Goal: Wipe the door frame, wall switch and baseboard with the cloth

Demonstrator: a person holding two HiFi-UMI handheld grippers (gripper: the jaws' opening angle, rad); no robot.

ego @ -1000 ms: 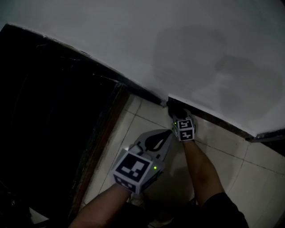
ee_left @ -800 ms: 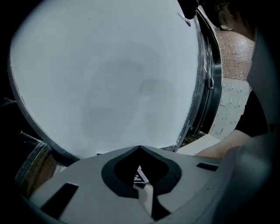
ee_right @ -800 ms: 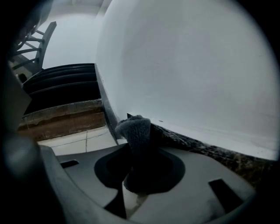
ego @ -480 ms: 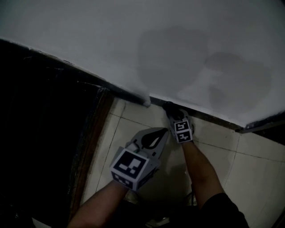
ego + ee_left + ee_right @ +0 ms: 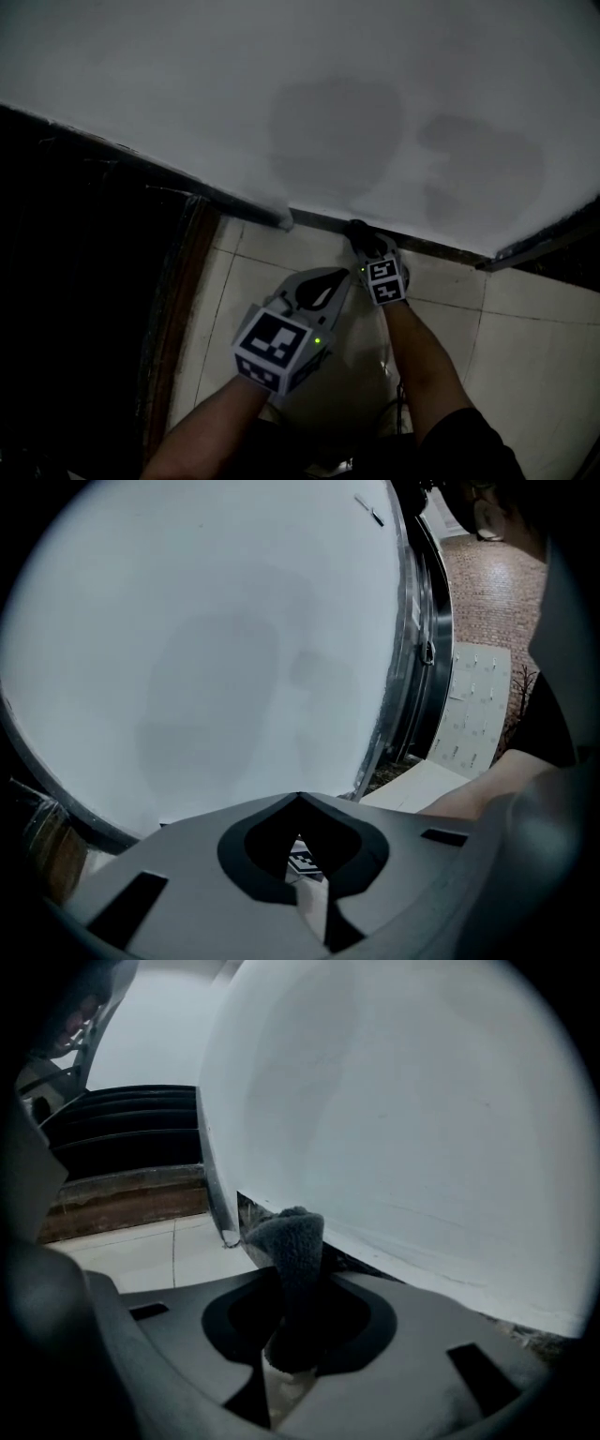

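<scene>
A dark grey cloth (image 5: 360,232) is pinched in my right gripper (image 5: 364,242), which is shut on it and presses it against the dark baseboard (image 5: 437,249) at the foot of the white wall (image 5: 281,94). In the right gripper view the cloth (image 5: 287,1237) sticks up from between the jaws of the right gripper (image 5: 292,1283), touching the wall's bottom edge near the corner (image 5: 221,1215). My left gripper (image 5: 343,275) hovers over the floor tiles just left of the right one, shut and holding nothing. In the left gripper view, the left gripper (image 5: 300,800) points at the wall.
A dark doorway with a brown wooden frame strip (image 5: 176,291) lies to the left. Pale floor tiles (image 5: 525,356) spread to the right. A dark metal rail (image 5: 544,239) runs at the wall's right end. A person's forearms hold both grippers.
The right gripper has slid the cloth rightward along the baseboard, away from the wall corner. The left gripper has stayed close beside it.
</scene>
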